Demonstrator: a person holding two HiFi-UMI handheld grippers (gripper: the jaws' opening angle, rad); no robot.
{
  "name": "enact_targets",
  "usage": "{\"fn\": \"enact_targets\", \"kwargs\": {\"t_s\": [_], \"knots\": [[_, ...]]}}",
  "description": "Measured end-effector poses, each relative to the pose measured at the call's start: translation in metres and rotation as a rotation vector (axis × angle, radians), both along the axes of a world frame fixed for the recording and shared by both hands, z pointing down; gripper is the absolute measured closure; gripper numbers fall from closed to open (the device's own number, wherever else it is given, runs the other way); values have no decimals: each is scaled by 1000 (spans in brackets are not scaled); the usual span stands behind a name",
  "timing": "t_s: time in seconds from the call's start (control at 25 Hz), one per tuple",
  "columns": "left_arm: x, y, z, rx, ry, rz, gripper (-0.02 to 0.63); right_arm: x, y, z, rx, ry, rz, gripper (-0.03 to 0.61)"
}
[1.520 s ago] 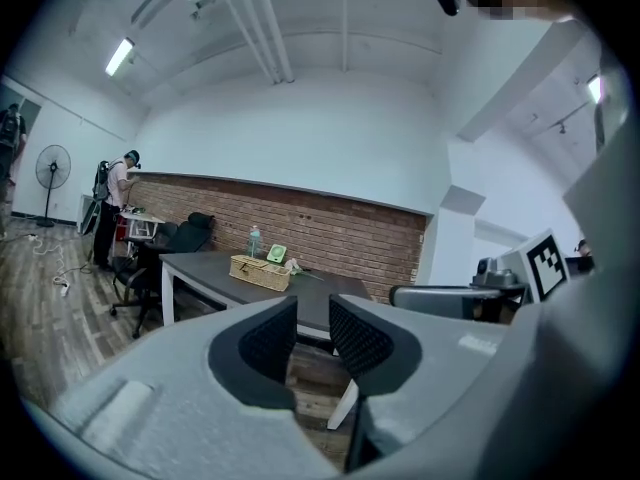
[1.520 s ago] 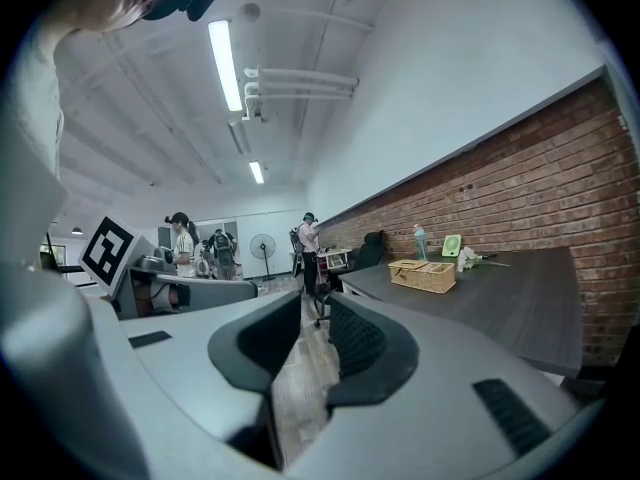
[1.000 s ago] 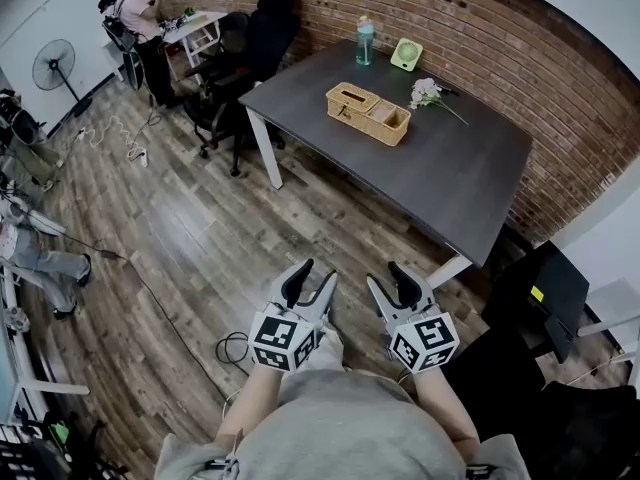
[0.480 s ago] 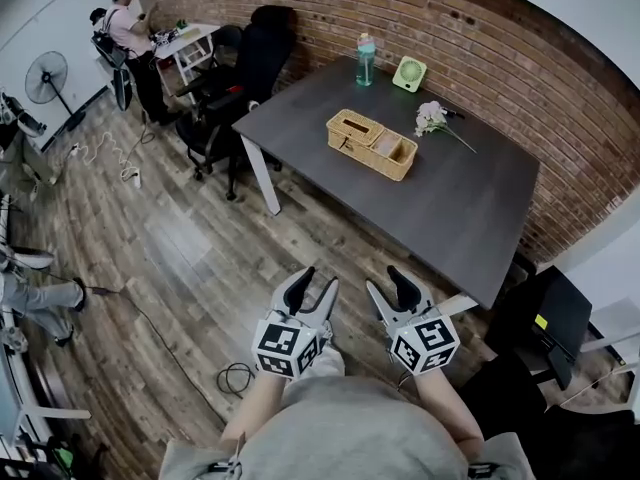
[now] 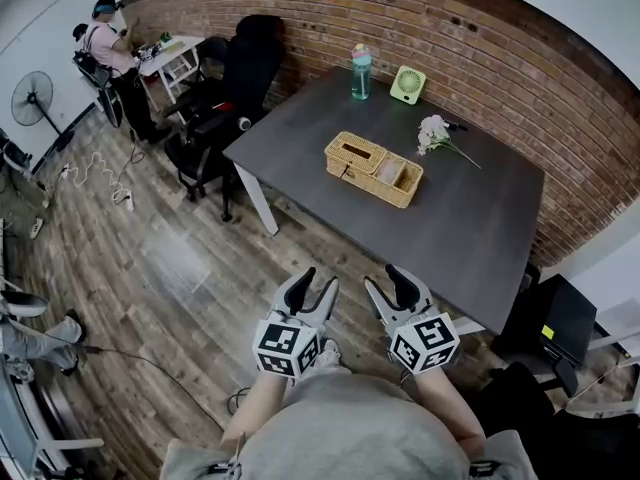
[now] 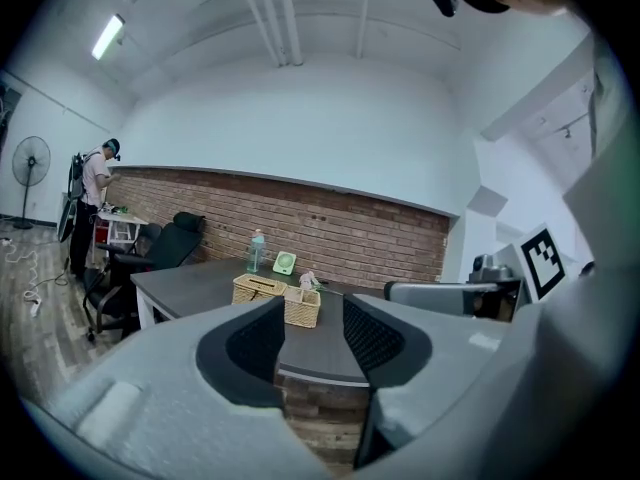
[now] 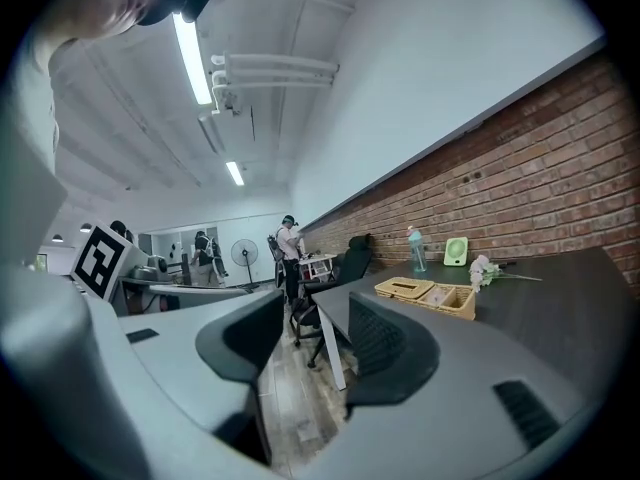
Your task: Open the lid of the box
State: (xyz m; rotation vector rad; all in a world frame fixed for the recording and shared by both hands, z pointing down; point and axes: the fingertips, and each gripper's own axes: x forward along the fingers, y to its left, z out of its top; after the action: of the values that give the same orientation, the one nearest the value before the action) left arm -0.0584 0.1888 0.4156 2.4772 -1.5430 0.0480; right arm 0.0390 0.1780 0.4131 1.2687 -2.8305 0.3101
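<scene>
Nearest the body: the left gripper with its white marker cube (image 5: 315, 280) and the matching right gripper (image 5: 388, 280) are held side by side, close to the chest, above the brown wood-plank floor (image 5: 170, 258).
Left jaws: these are seen spread apart, and nothing is held between them.
Right jaws: these are likewise spread, and nothing is pinched.
Gap to the task: both grippers are kept well apart from the dark grey rectangular worktop (image 5: 470, 218), and no part of it is touched.
Box: the tan woven wicker box (image 5: 372, 168) is set near the middle of the worktop. Its left section is covered by a flat woven lid with a slot (image 5: 353, 151), while the right section is seen open-topped.
Beyond the box: a teal drinking bottle (image 5: 360, 71), a small green desk fan (image 5: 407, 84) and a pale pink flower sprig (image 5: 435, 133) are placed nearer the red brick wall (image 5: 520, 78).
Farthest: black office chairs (image 5: 250, 58) and a person at a small white desk (image 5: 105, 38) can be made out.
Progress: nothing of the task is judged done, since the lid lies shut and untouched. The approach to the worktop, a grip on the lid and the lifting are all left to be carried out.
</scene>
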Motion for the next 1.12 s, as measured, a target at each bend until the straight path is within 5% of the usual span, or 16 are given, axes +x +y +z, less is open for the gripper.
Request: {"fn": "enact_targets", "kwargs": {"t_s": [1.12], "knots": [[-45, -156, 16, -58, 25, 94, 428, -34, -147, 10, -28, 26, 127, 377]]}}
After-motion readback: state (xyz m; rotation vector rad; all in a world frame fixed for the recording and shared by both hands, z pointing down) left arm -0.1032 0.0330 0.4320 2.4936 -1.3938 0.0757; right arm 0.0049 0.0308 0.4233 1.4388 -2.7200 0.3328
